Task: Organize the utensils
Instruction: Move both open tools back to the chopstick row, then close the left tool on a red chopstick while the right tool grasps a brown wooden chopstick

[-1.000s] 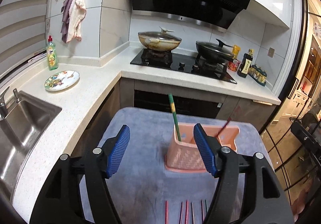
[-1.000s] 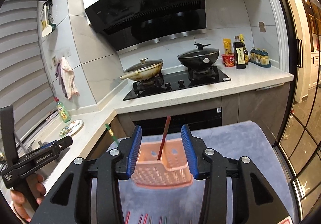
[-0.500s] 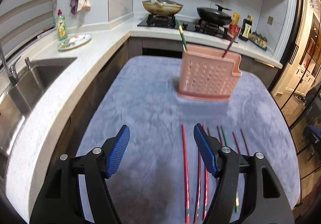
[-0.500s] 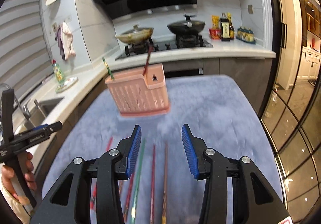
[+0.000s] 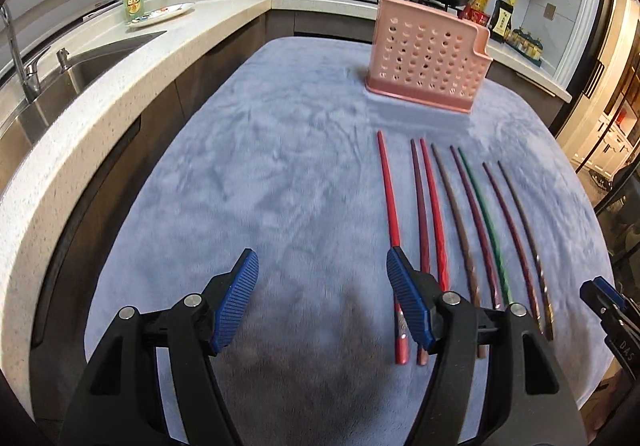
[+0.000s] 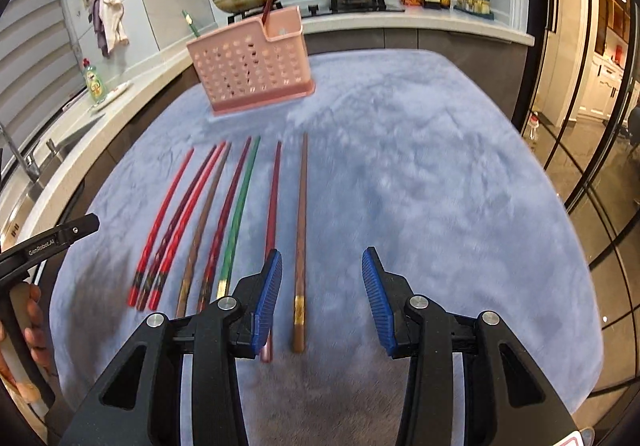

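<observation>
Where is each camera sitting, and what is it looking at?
Left wrist view: rides the left claw, looks down past its open blue pads at the chopsticks and pink holder; the right claw's tip pokes in.
Right wrist view: rides the right claw, same aim; the person's left hand shows.
Both share the chopsticks, holder and blue mat.

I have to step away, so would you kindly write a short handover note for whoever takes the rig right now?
Left claw: open, empty, above bare cloth just left of the chopstick row.
Right claw: open, empty, poised over the grip end of the rightmost brown chopstick.
Pink holder stands upright at the far side of the blue cloth.
Done: two chopsticks stand in the holder, a green one and a dark red one.
Left: eight chopsticks lie side by side on the cloth, all to go in the holder.
</observation>
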